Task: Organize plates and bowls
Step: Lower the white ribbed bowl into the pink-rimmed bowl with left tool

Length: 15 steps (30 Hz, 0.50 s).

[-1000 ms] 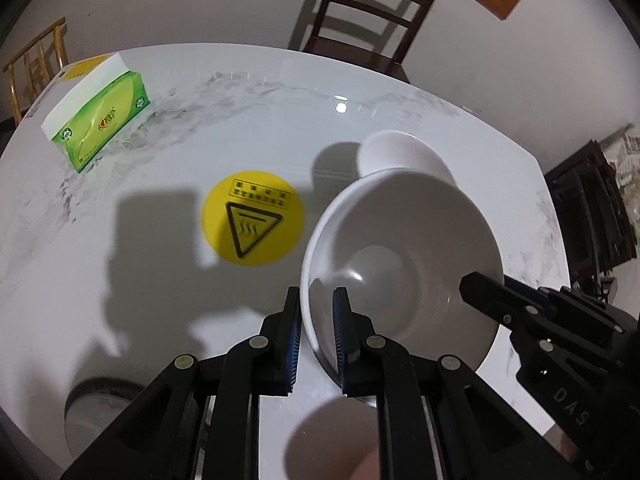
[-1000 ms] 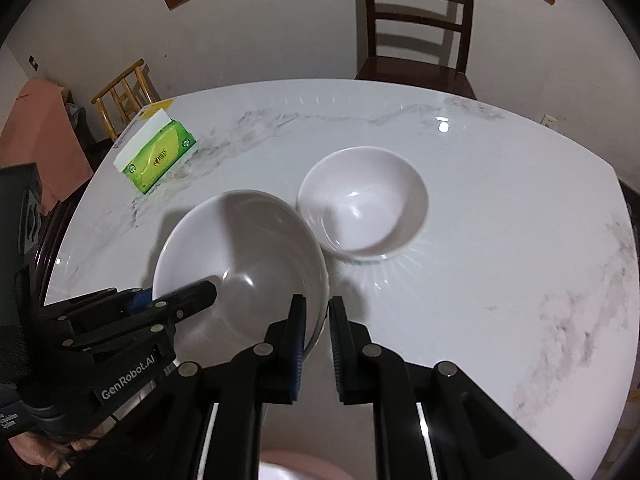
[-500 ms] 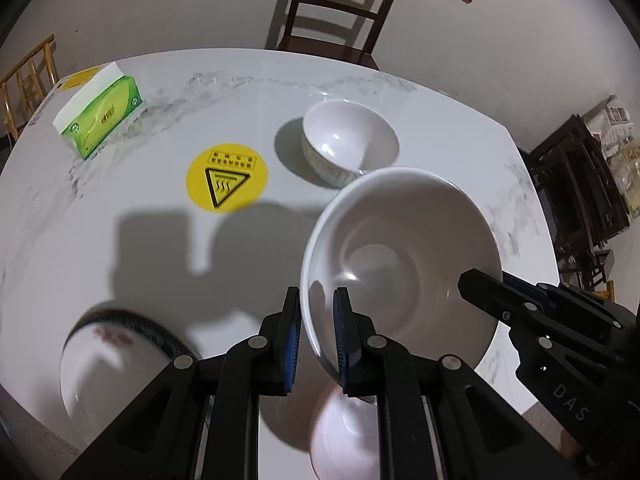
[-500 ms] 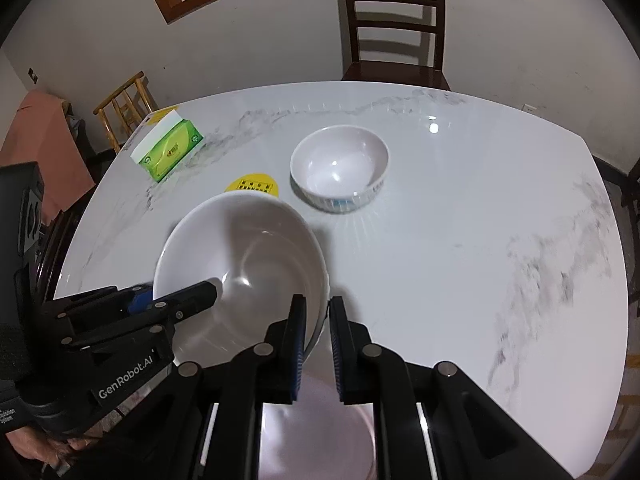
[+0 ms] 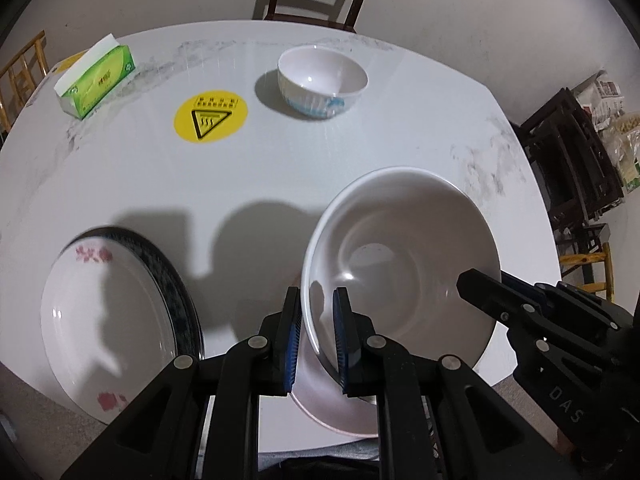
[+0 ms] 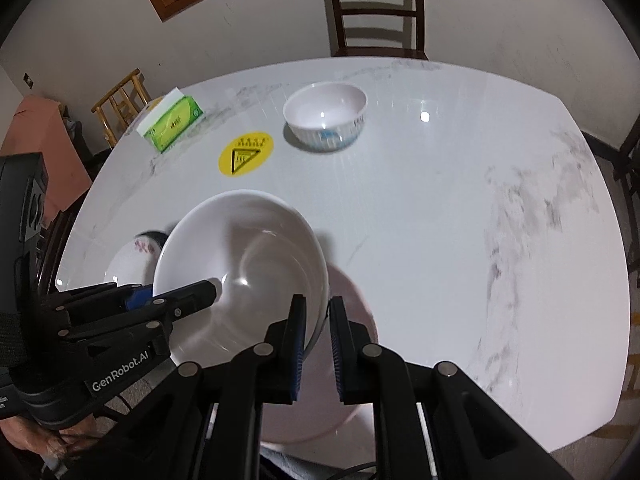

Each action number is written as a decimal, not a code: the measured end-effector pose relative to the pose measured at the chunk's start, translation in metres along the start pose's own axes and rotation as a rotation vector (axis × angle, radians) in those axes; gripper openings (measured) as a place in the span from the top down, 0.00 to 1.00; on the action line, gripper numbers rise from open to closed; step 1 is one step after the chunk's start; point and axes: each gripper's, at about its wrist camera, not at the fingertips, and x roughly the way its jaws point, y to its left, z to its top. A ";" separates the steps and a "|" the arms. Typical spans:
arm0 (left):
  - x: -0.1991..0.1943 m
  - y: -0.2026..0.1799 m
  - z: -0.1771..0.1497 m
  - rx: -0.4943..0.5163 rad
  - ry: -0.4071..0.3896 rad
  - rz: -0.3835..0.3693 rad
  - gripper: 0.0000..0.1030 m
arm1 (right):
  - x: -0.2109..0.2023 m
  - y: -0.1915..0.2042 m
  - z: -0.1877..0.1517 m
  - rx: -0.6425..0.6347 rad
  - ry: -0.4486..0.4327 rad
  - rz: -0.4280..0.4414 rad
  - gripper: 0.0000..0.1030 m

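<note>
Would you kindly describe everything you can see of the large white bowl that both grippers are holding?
The large white bowl is plain, glossy and ceramic-looking, wide-mouthed with a small flat bottom, and empty. It is tilted and off the marble table, above a pinkish plate. The left gripper and the right gripper each pinch its rim on opposite sides, one finger inside and one outside.

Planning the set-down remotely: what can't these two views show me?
- Pink plate: mostly hidden by the big white bowl and jaws, both views.
- Bowl's underside, and any gap above that plate: unseen.
- Flowered plate: near edge cropped, left view; bowl-covered, right view.
</note>
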 end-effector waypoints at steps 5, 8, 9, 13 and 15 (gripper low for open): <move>0.011 -0.001 -0.014 0.007 0.039 0.003 0.88 | 0.007 -0.006 -0.013 0.020 0.024 0.006 0.88; 0.016 -0.002 -0.019 0.011 0.051 0.012 0.88 | 0.014 -0.007 -0.020 0.028 0.044 0.006 0.88; 0.017 -0.002 -0.019 0.011 0.054 0.014 0.88 | 0.016 -0.008 -0.021 0.028 0.050 0.007 0.88; 0.020 -0.002 -0.019 0.016 0.060 0.028 0.88 | 0.023 -0.011 -0.025 0.044 0.070 0.019 0.88; 0.022 -0.003 -0.019 0.023 0.067 0.031 0.88 | 0.026 -0.013 -0.026 0.049 0.078 0.017 0.88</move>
